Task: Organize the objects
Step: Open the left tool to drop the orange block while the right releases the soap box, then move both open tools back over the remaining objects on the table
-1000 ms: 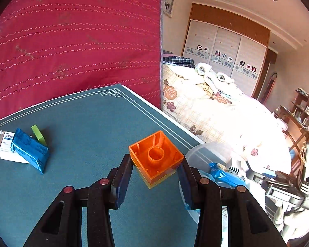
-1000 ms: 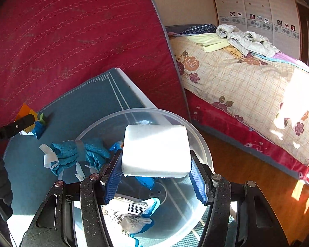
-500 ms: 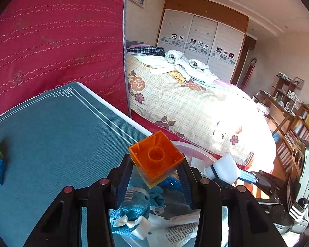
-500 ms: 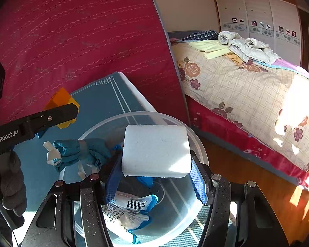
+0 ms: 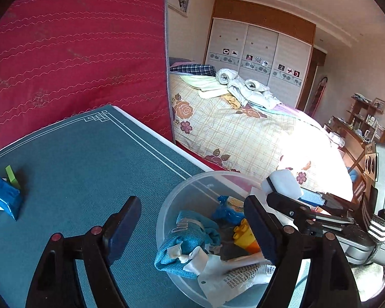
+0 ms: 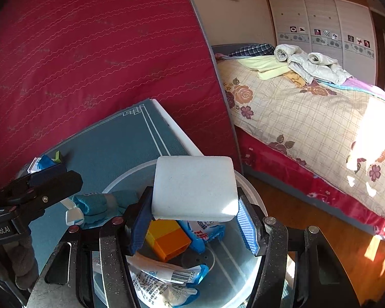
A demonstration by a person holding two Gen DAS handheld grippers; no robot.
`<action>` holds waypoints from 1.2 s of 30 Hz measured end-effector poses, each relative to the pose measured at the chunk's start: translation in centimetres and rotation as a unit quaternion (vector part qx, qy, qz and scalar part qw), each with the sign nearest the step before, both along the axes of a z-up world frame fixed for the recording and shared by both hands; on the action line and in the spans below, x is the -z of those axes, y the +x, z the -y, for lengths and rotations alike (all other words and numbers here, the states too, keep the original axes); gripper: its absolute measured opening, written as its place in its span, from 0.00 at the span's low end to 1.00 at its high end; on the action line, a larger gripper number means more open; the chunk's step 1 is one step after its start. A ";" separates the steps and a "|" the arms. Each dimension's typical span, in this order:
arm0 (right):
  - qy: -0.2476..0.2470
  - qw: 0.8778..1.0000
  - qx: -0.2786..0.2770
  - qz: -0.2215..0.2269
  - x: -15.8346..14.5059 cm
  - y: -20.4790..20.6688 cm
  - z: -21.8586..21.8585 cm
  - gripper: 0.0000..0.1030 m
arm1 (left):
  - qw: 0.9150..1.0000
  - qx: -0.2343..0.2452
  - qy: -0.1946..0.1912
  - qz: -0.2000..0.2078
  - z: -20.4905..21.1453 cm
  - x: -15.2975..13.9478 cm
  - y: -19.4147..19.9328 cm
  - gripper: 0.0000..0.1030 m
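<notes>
My left gripper [image 5: 190, 228] is open and empty over the near rim of a clear plastic bowl [image 5: 182, 190]. The orange and yellow block [image 5: 246, 236] lies in the bowl, also in the right wrist view [image 6: 166, 238], beside a teal cloth [image 5: 187, 236], a blue wrapper [image 5: 228, 213] and a printed packet [image 5: 238, 274]. My right gripper [image 6: 192, 225] is shut on a white sponge [image 6: 195, 184] and holds it above the bowl [image 6: 254, 195]. The sponge also shows in the left wrist view [image 5: 282, 182].
The bowl sits at the right edge of a teal mat [image 5: 77, 159]. A blue packet [image 5: 2, 197], a green piece [image 5: 11, 175] and a white box lie at the mat's left. A red mattress [image 5: 77, 51] stands behind. A bed [image 5: 243, 133] lies to the right.
My left gripper swung right over the bowl, opened and let go of the orange block, which now lies in the bowl. My right gripper still holds the sponge above the bowl.
</notes>
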State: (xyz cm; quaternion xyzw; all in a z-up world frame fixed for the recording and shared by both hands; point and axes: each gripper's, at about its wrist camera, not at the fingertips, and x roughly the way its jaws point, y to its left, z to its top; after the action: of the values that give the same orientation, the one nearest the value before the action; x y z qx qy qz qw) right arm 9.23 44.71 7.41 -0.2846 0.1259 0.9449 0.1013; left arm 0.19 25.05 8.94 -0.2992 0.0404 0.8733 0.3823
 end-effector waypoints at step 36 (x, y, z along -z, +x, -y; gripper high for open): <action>0.004 0.992 -0.127 -0.015 -1.1 -5.1 12.9 0.74 | 0.970 -0.241 0.031 0.032 15.4 1.1 -5.5 1.00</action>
State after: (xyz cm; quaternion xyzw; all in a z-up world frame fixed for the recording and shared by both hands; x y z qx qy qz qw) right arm 4.17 31.86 8.51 -0.2833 0.0865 0.9549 -0.0199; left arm -5.35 9.70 7.87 -0.3159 -0.0723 0.9305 0.1710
